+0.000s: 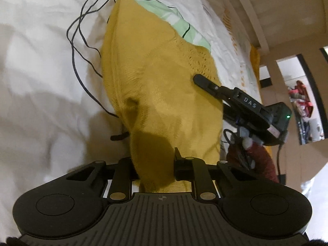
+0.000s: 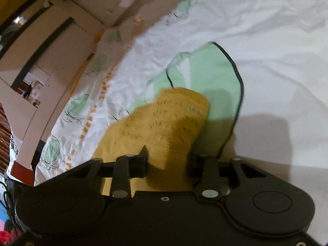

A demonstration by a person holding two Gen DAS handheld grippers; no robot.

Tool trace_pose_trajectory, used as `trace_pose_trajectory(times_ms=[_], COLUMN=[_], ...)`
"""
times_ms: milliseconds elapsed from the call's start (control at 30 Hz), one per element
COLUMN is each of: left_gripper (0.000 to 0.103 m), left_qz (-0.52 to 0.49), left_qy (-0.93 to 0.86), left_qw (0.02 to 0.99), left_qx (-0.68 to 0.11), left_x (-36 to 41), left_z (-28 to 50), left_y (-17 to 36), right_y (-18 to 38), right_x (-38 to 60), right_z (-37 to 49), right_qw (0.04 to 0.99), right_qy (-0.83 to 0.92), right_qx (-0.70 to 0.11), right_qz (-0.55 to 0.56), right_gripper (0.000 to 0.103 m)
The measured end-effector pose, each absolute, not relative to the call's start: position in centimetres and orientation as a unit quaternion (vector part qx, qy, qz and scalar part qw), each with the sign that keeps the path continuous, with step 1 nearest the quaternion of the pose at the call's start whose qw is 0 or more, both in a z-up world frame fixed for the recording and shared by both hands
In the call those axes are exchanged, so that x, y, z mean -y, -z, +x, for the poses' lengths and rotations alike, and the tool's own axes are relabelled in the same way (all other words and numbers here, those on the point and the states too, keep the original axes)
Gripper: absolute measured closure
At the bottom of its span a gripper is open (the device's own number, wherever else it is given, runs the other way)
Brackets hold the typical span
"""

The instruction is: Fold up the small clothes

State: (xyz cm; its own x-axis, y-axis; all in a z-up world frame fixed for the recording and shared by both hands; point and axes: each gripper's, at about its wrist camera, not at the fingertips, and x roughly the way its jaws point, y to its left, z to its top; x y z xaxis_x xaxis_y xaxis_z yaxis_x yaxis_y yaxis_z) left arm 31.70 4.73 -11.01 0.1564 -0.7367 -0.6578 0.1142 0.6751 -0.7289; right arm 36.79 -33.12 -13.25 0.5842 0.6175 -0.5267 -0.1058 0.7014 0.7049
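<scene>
1. We have the left gripper [image 1: 155, 164] pinching the near end of the yellow knit garment [image 1: 160, 86]. Cloth is bunched between the fingers and hides the tips.
2. The right gripper [image 2: 167, 160] is clamped on another edge of the same garment [image 2: 164, 127], with a thick fold filling the gap, so the fingers stand wider than the left ones.
3. In the left view, the right gripper [image 1: 207, 83] comes in from the right side, its finger lying on the cloth partway up.
4. The garment lies on the white bedsheet [image 1: 41, 61]. Its long axis runs straight away from the left gripper, so we judge the next move is carrying the near end forward over the far end.
5. The far tip of the garment overlaps a green patch [image 2: 215, 75] printed on the sheet.
6. Hard to tell: what type of garment it is, how many layers each grip holds, and whether anything is under it. The room behind is blurred.
</scene>
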Motion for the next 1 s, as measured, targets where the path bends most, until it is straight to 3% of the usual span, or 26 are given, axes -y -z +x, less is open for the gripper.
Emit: trace_pose_trajectory(times_ms=[267, 733, 1000], left_gripper=[0.085, 0.085, 0.085], left_qz=[-0.299, -0.264, -0.202], left_qy=[0.332, 0.396, 0.315], left_qw=[0.681, 0.646, 0.732], left_qx=[-0.58, -0.596, -0.569], left_x=[-4.2, -2.0, -1.4], left_z=[29.2, 15.5, 13.4], left_y=[9.7, 8.3, 8.8], right_y=[10.2, 7.4, 7.6], right_x=[33.4, 35.1, 36.4], right_z=[32.7, 15.7, 12.0], right_qw=[0.829, 0.812, 0.851], right_qy=[-0.193, -0.162, -0.087], right_qx=[-0.407, -0.447, -0.414], right_qz=[0.331, 0.338, 0.31], right_gripper=[0.061, 0.061, 0.06])
